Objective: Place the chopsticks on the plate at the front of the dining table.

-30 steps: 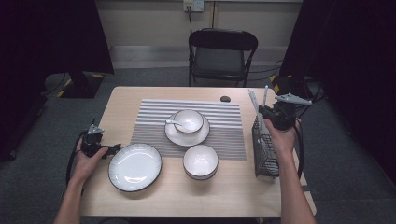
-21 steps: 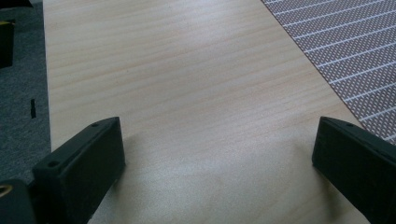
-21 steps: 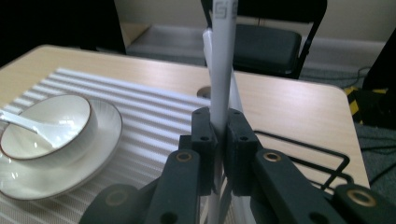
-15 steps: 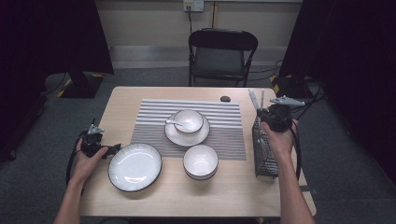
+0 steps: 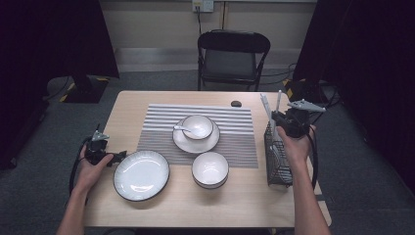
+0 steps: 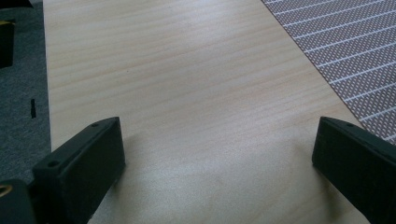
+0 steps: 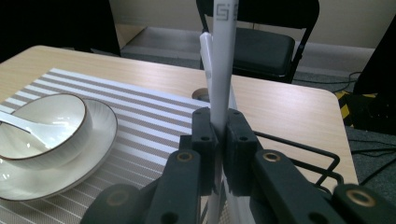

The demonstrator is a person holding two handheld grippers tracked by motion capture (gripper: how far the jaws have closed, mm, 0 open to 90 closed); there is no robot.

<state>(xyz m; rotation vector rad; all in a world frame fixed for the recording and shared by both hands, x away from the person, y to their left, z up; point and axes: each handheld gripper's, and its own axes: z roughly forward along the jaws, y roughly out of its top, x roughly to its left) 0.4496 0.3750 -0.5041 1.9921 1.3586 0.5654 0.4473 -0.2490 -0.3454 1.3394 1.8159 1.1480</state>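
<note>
- We see the right gripper (image 7: 219, 135) clamped on a white utensil (image 7: 223, 60), upright over the wire rack (image 5: 277, 156) at the table's right edge.
- Left gripper (image 6: 215, 149): jaws wide apart, holding nothing, near the left edge beside the plate (image 5: 141, 175).

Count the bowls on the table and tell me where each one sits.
2. One bowl, with a spoon in it, sits on a saucer on the striped mat. The other bowl stands on bare wood nearer the person, right of the plate.

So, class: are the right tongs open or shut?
Shut: the right tongs pinch a white plastic chopstick standing upright over the black wire basket.
</note>
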